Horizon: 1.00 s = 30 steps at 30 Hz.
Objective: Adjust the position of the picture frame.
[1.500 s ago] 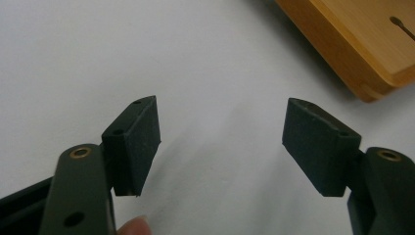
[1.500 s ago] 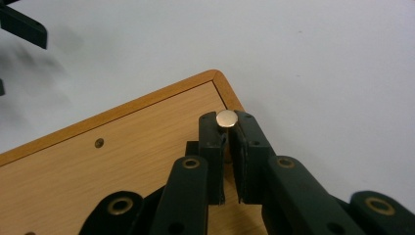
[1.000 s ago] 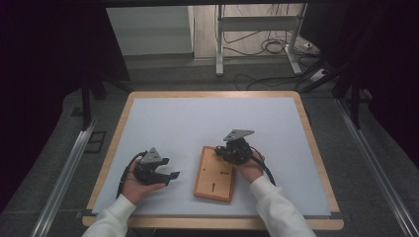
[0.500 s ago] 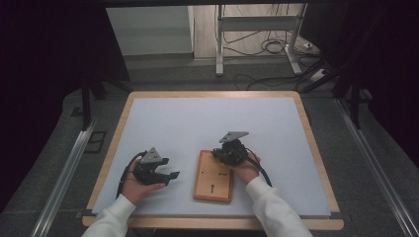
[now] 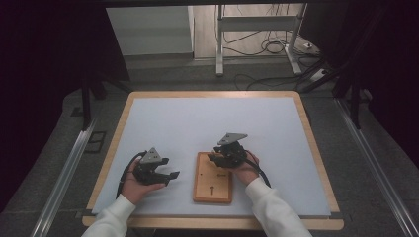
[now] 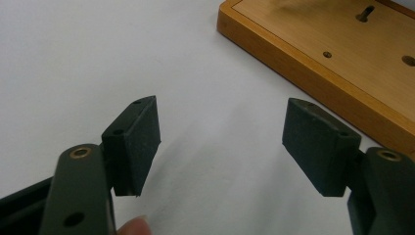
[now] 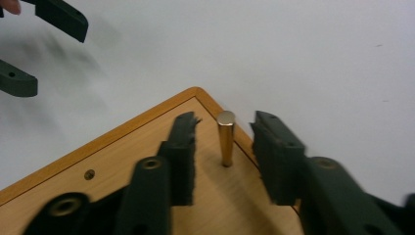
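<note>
A wooden board [image 5: 213, 185] with small holes lies near the table's front edge. A brass peg [image 7: 225, 137] stands upright in it close to a corner. My right gripper [image 7: 225, 122] straddles that peg; its jaws have just been opening, and both pads stand clear of the peg. From above, the right gripper [image 5: 213, 159] sits over the board's far end. My left gripper [image 5: 170, 177] rests on the white mat to the left of the board, open with nothing between its jaws [image 6: 220, 122]. A dark pin [image 5: 211, 187] stands mid-board.
The board [image 6: 342, 49] shows its edge and holes beyond the left jaws. The white mat [image 5: 212, 123] stretches far and to both sides inside a wooden table frame [image 5: 316, 163]. The left gripper [image 7: 39, 44] appears at the upper left of the right gripper view.
The right gripper has edged slightly nearer over the board's far end. The left hand and the board have stayed put.
</note>
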Available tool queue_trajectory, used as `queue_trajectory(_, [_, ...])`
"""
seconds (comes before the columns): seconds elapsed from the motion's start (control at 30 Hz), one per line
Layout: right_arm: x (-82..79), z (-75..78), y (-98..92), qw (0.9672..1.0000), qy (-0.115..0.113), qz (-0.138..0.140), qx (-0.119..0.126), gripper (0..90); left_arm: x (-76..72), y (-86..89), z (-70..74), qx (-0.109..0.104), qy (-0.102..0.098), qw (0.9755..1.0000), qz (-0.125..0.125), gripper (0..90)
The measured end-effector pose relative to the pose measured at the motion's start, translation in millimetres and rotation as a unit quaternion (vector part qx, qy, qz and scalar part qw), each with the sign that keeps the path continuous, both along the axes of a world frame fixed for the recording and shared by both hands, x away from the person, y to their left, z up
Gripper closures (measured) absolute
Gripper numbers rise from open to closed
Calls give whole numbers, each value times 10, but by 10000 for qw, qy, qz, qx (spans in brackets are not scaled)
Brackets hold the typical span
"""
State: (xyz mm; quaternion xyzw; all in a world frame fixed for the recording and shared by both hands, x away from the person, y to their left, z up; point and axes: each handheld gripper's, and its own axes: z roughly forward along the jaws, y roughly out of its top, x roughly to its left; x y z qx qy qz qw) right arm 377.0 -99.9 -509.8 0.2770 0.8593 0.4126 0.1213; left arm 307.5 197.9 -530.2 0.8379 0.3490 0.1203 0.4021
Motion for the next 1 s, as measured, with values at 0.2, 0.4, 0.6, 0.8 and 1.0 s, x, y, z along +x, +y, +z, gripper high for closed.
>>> queue_trajectory(0.2, [-91,110,-231,9993,-35,-333,172,386,8,5,2,-17,-1,10000,7,298])
queue_trajectory(0.4, [-290,179,-603,9976,-69,-659,200,321,13,-14,2,6,-15,10000,-26,297])
queue_trajectory(0.6, [-484,122,-884,9961,42,-867,184,296,22,-19,-3,14,-15,10000,-42,297])
queue_trajectory(0.8, [-791,-19,-1098,9957,106,-922,-14,271,19,-28,-3,26,-18,10000,-45,297])
queue_trajectory(1.0, [-963,-1,-1199,9955,31,-942,-14,262,17,-42,-8,48,-10,10000,-42,297])
